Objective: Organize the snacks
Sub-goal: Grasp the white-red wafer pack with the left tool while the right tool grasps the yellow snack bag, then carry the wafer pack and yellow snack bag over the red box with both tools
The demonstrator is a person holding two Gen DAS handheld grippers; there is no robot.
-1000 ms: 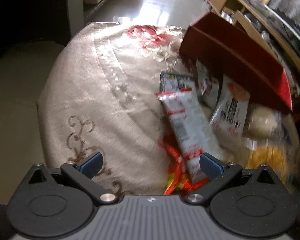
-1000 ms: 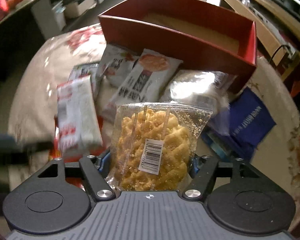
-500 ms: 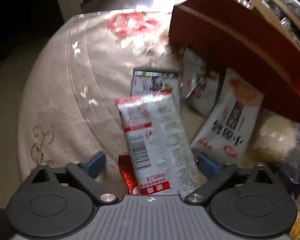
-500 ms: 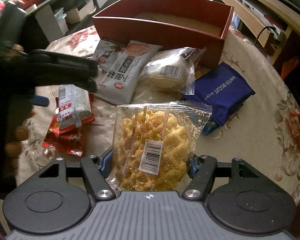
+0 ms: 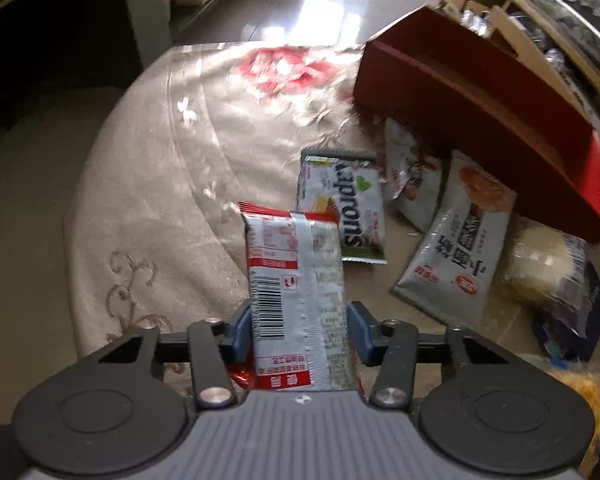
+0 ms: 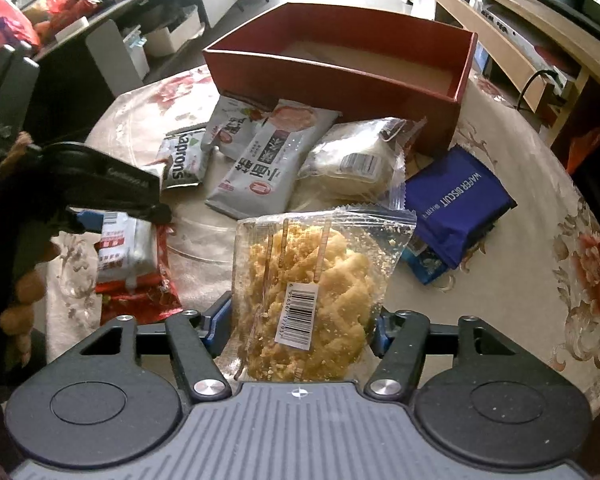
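Note:
My left gripper [image 5: 298, 334] is shut on a silver and red snack packet [image 5: 296, 296], held just over the table; it shows in the right wrist view [image 6: 126, 248] too, over a red wrapper [image 6: 140, 300]. My right gripper [image 6: 300, 330] is shut on a clear bag of yellow crumbly pastry [image 6: 308, 292], raised above the table. The red box [image 6: 340, 80] stands open at the back, also in the left wrist view [image 5: 480, 112]. Loose snacks lie before it: a Naprons packet [image 5: 340, 208], a grey packet [image 6: 268, 160], a white bun bag [image 6: 356, 164], a blue wafer biscuit pack [image 6: 456, 200].
The round table has a beige floral cloth [image 5: 160, 184]. A small grey and red packet [image 6: 230, 130] leans on the box front. A wooden shelf unit [image 6: 512, 32] stands behind right. Cabinets and boxes [image 6: 140, 40] stand behind left.
My left gripper has closed on the silver and red packet, which lay loose between open fingers before. My right gripper has drawn back from the box with the pastry bag.

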